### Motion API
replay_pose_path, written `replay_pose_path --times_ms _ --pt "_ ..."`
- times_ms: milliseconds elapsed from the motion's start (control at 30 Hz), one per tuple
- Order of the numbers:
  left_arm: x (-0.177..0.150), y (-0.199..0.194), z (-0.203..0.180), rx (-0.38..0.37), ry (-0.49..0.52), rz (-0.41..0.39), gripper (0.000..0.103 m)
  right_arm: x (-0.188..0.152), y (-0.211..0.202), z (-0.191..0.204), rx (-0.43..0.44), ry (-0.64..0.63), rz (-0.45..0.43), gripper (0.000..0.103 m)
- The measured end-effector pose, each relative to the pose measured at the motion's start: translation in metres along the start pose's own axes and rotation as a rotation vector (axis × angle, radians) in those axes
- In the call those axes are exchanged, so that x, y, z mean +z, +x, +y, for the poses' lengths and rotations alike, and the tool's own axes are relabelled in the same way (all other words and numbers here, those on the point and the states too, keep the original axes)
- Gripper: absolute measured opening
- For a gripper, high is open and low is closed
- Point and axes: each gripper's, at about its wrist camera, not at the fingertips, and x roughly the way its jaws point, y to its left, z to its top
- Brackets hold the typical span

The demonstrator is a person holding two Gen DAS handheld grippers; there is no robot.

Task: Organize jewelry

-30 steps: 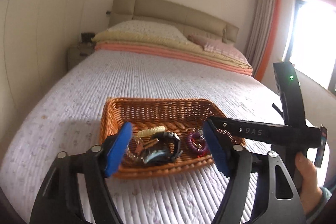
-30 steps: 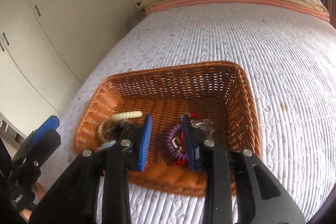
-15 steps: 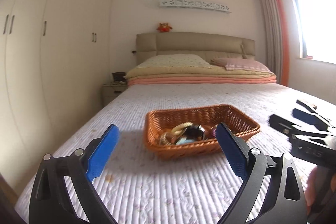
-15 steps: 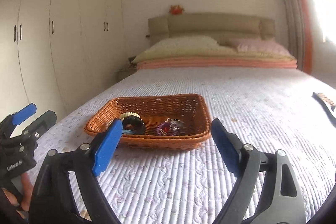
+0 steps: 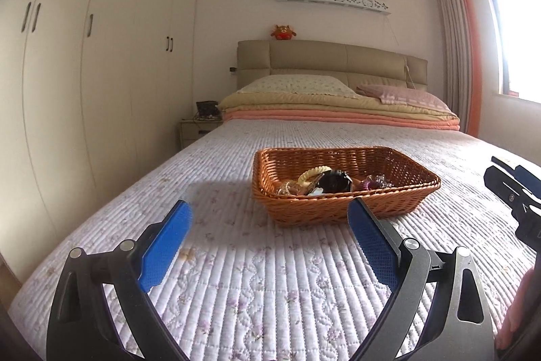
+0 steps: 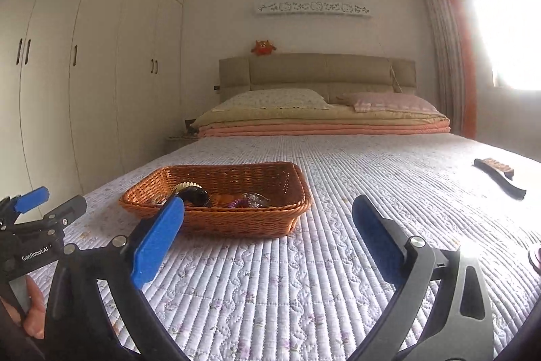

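Observation:
An orange wicker basket (image 5: pixel 338 212) (image 6: pixel 236 222) sits on the quilted bed. Inside lie a cream bracelet (image 5: pixel 312 173), a black band (image 5: pixel 333 183) (image 6: pixel 194 195) and a purple coil (image 5: pixel 375 181) (image 6: pixel 236 202). My left gripper (image 5: pixel 268 205) stands open over the quilt, short of the basket, with nothing between its blue pads. My right gripper (image 6: pixel 268 202) is to the basket's right and nearer than it; its jaws are opening, wide apart and empty. Each view shows the other gripper at its edge, the right one (image 5: pixel 514 192) and the left one (image 6: pixel 33 212).
A dark brush (image 6: pixel 497 176) lies on the quilt at the far right. Folded blankets and pillows (image 5: pixel 338 104) are stacked at the headboard. White wardrobes (image 5: pixel 101 73) line the left wall, with a nightstand (image 5: pixel 196 131) beside the bed. A window glares at the right.
Both grippers have pulled back out of the basket and levelled off, and their jaws have spread wide. The jewelry stays in the basket.

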Motion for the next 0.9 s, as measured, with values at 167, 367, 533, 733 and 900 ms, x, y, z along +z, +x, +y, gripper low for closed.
replay_pose_path --times_ms 167,367,533,733,900 --pt "-0.002 -0.002 -0.003 0.002 0.013 -0.013 0.093 -0.001 0.003 -0.004 0.023 0.020 0.022 0.095" --pt "-0.002 -0.002 -0.004 0.006 0.016 -0.017 0.094 0.000 -0.001 0.004 0.030 -0.023 0.020 0.095" --pt "-0.002 -0.002 -0.003 0.008 0.014 -0.014 0.095 0.000 -0.003 0.011 0.031 -0.056 0.022 0.095" --pt "-0.002 -0.002 -0.004 0.009 0.017 -0.015 0.095 0.000 -0.004 0.011 0.034 -0.059 0.021 0.095" --pt "-0.002 -0.004 -0.005 0.010 0.023 -0.019 0.095 0.000 -0.004 0.011 0.033 -0.058 0.024 0.095"
